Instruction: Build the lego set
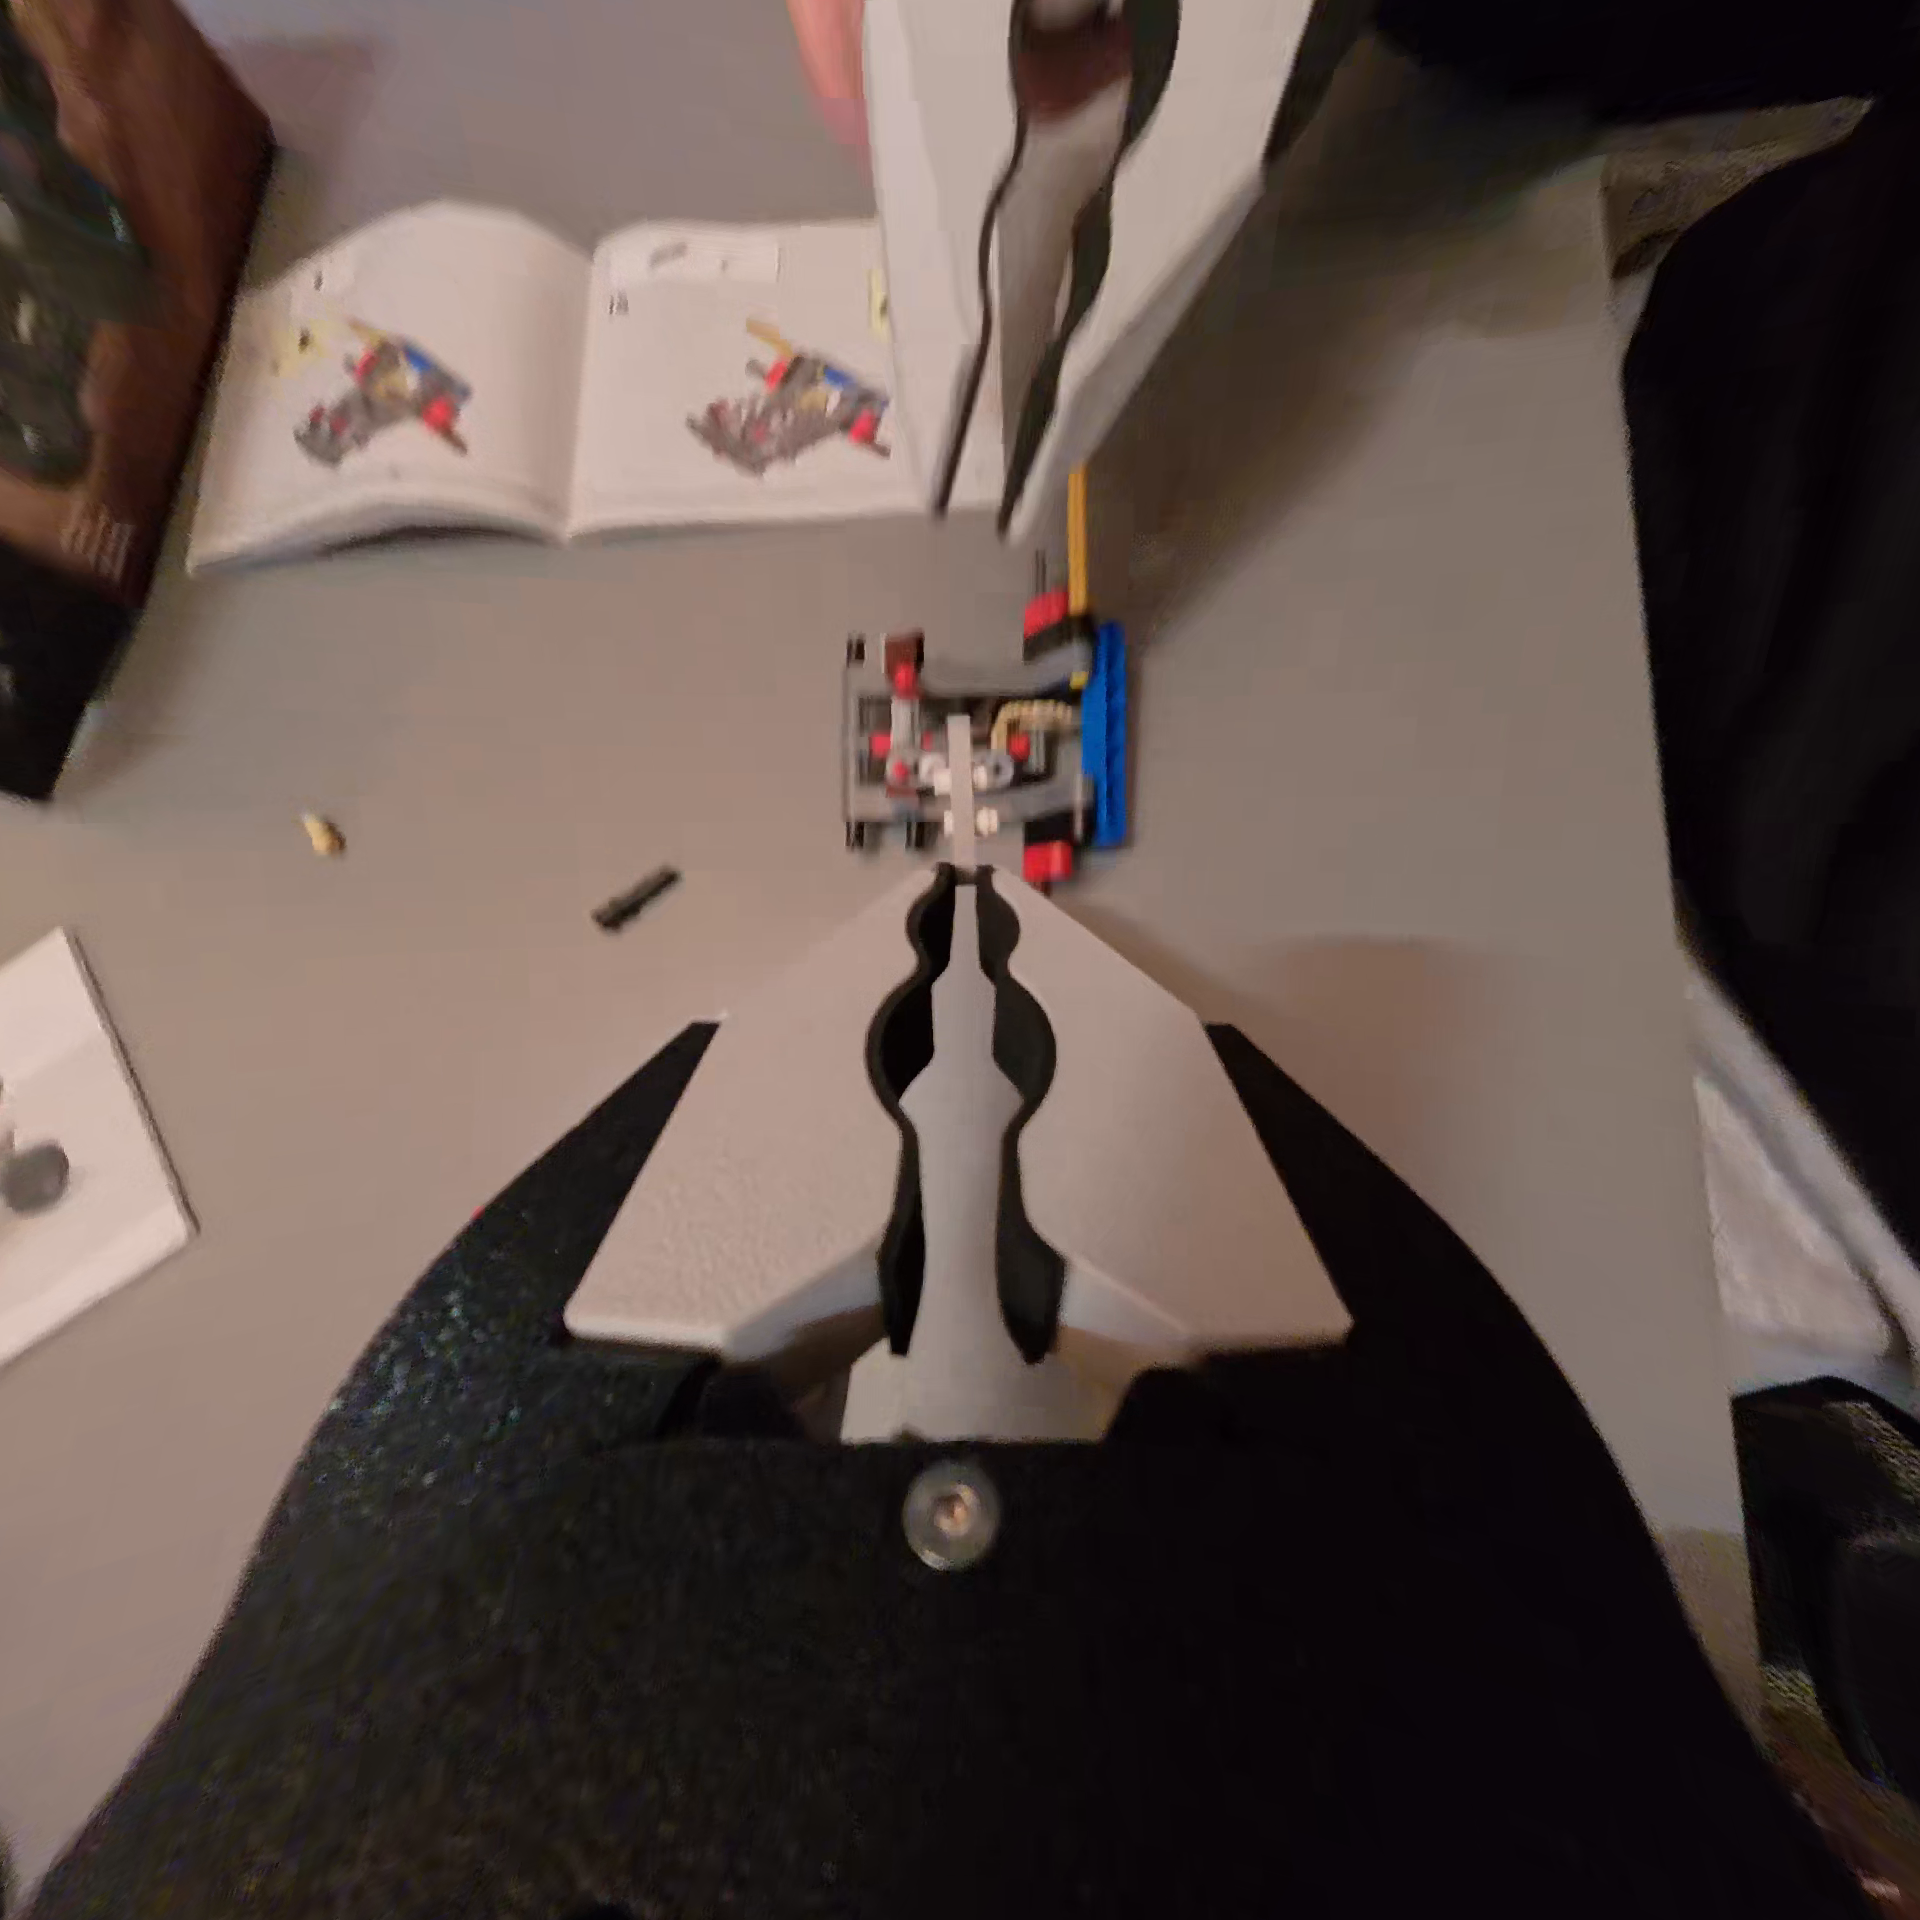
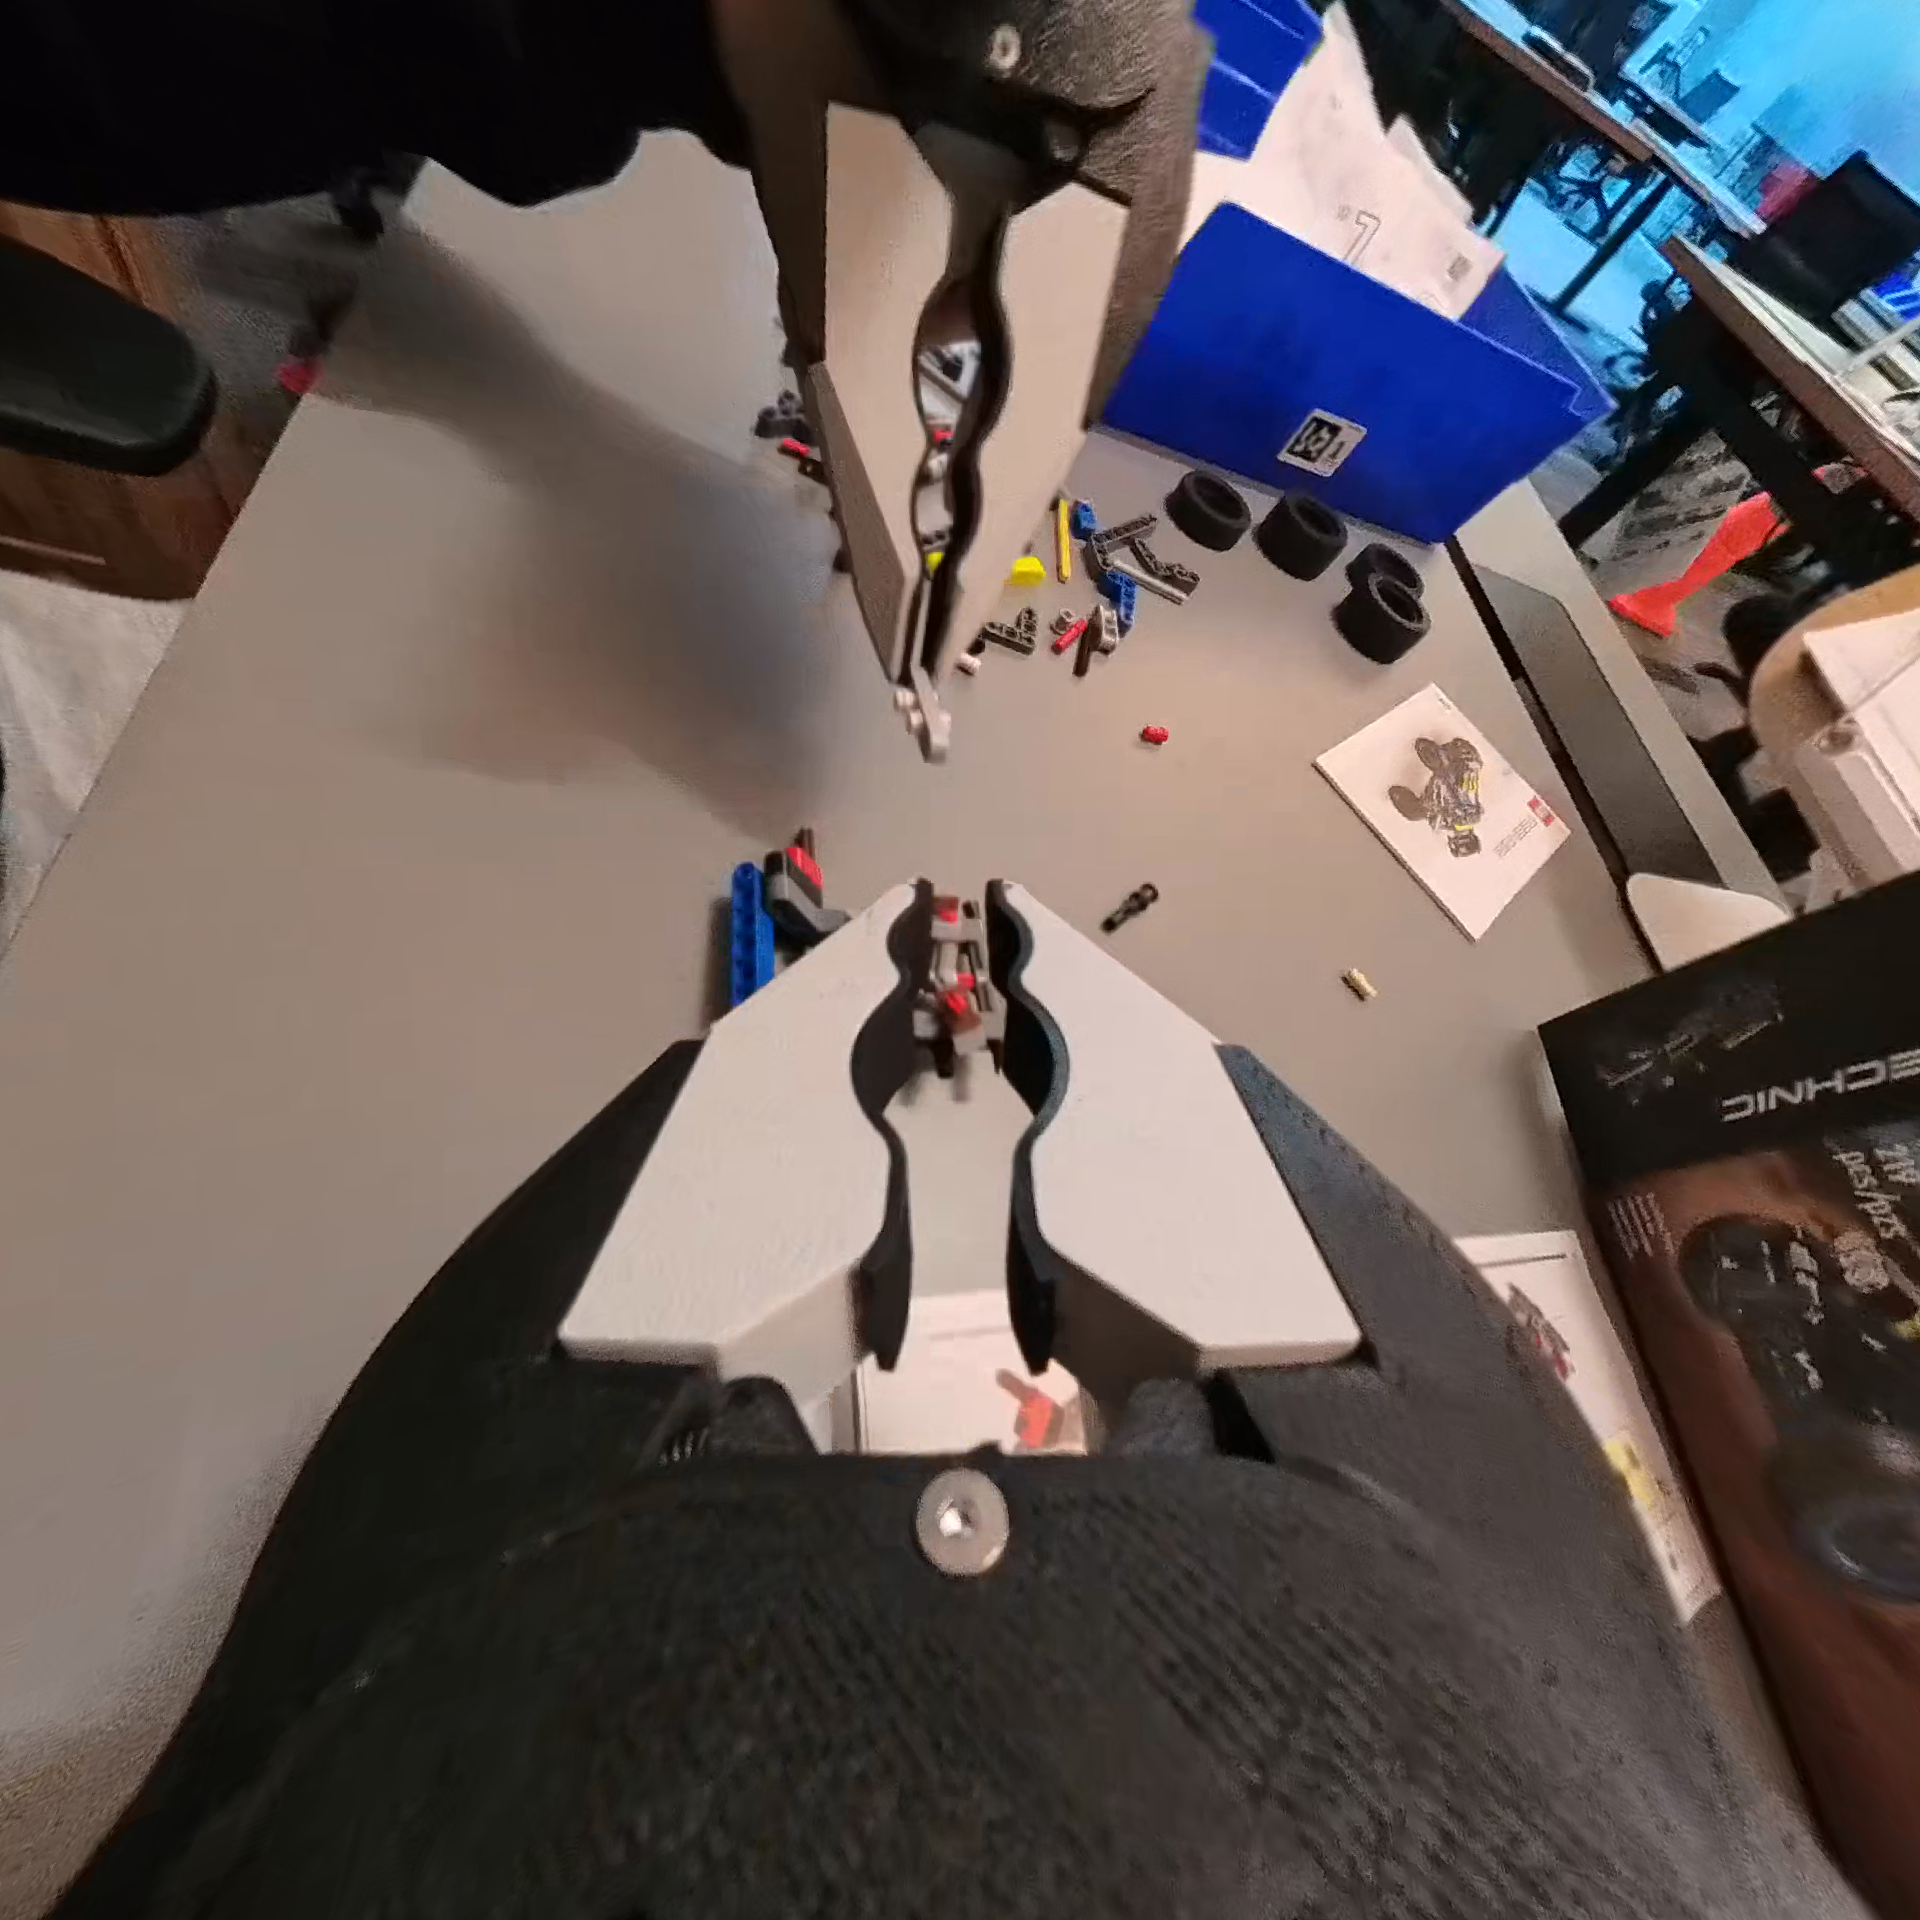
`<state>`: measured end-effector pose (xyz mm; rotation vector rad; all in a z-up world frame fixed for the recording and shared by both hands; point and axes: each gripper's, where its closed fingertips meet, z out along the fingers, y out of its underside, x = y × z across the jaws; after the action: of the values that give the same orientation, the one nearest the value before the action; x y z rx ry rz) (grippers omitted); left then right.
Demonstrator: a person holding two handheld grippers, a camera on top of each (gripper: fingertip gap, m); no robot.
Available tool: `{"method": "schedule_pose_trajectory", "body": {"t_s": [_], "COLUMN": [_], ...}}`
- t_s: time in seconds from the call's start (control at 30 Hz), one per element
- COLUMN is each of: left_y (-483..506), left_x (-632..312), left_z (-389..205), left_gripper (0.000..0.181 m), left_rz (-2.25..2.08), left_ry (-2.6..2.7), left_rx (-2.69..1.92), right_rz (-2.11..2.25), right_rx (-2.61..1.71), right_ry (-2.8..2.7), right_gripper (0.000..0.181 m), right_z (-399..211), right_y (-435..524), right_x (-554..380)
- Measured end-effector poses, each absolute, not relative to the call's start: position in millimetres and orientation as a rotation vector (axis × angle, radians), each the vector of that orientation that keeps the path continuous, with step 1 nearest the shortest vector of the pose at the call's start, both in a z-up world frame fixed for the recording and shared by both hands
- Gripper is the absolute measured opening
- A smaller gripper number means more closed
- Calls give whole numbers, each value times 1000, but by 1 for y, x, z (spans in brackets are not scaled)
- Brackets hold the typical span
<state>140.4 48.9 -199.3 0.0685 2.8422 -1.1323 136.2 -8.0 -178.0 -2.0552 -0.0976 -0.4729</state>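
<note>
Grey table (image 2: 416,831), matte, filling most of both views; beyond its far edge in the right wrist view stood dark desks (image 2: 1766,343) and a blue-lit room. Blue bin (image 2: 1340,374) at the table's far side, a sticker on its front. Dark box (image 2: 1766,1247) at the right edge, also seen at the left edge of the left wrist view. Open manual (image 1: 561,384) lay flat beyond the model, two illustrated pages showing. Small booklet (image 2: 1444,805) lay apart, near the box. Four black tyres (image 2: 1299,535) in a loose row in front of the bin. Model (image 1: 977,738), a grey frame with red parts and a blue beam along one side, sat on the table mid-surface, under the right gripper (image 2: 954,888), whose jaws stood narrowly apart with the model showing between them; contact could not be told. Left gripper (image 1: 961,873) hung above the model, pinched closed on a grey beam (image 2: 928,722). Loose parts (image 2: 1101,592) scattered before the tyres. Black pin (image 1: 636,898), tan pin (image 1: 324,833) and red piece (image 2: 1154,734) lay singly on bare table.
</note>
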Motion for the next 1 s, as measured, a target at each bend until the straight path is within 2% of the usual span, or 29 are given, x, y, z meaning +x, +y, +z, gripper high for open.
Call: {"method": "schedule_pose_trajectory", "body": {"t_s": [0.13,0.33,0.53,0.67,0.73,0.83,1.0], "left_y": [24,12,10,7,6,1,1], "left_x": [134,131,133,140,145,142,149], "left_z": [-187,-189,-189,-181,-174,-166,-164], "left_gripper": [1,1,1,2,15,21,19], "left_rz": [-1163,-1094,-1054,-1126,-1194,-1348,-1497], "left_ry": [2824,2828,2811,2733,2674,2606,2500], "left_rx": [179,241,234,168,89,-20,-221], "right_rz": [-430,-402,-424,-442,-422,-369,-220], "right_rx": [-2039,-2016,-2033,-1973,-1933,-1854,-1765], "right_ry": [-82,-94,-111,-60,-6,70,154], "right_gripper": [16,3,1,1,1,2,1], "right_z": [-183,-181,-186,-179,-175,-167,-161], "right_y": [1,-1,-3,-5,-7,-8,-6], "right_x": [132,129,130,138,143,147,146]}}
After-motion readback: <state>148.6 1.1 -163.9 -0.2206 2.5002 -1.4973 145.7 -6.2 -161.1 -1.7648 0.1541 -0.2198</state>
